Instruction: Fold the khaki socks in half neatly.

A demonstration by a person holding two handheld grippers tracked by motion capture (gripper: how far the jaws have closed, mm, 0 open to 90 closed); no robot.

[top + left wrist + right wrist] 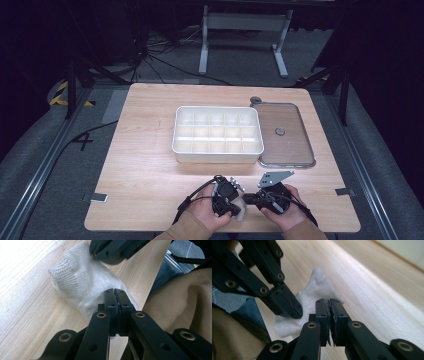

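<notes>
A white knitted sock (pixel 242 212) lies crumpled near the table's front edge, between the two grippers. My left gripper (pixel 115 291) has its jaws pressed together, and its tips pinch the sock's (pixel 82 282) fabric at the near end. In the right gripper view that left gripper (pixel 295 312) comes in from the left with its tip on the sock (pixel 319 287). My right gripper (pixel 329 301) points at the sock from the other side, its jaws parted by a narrow slit with nothing between them. Its tip (pixel 96 253) touches the sock's far edge.
A white compartment box (pixel 217 150) stands mid-table. Its clear lid (pixel 285 145) with a small knob lies flat to its right. The person's tan sleeves (pixel 190 227) come over the front edge of the wooden table (pixel 140 165).
</notes>
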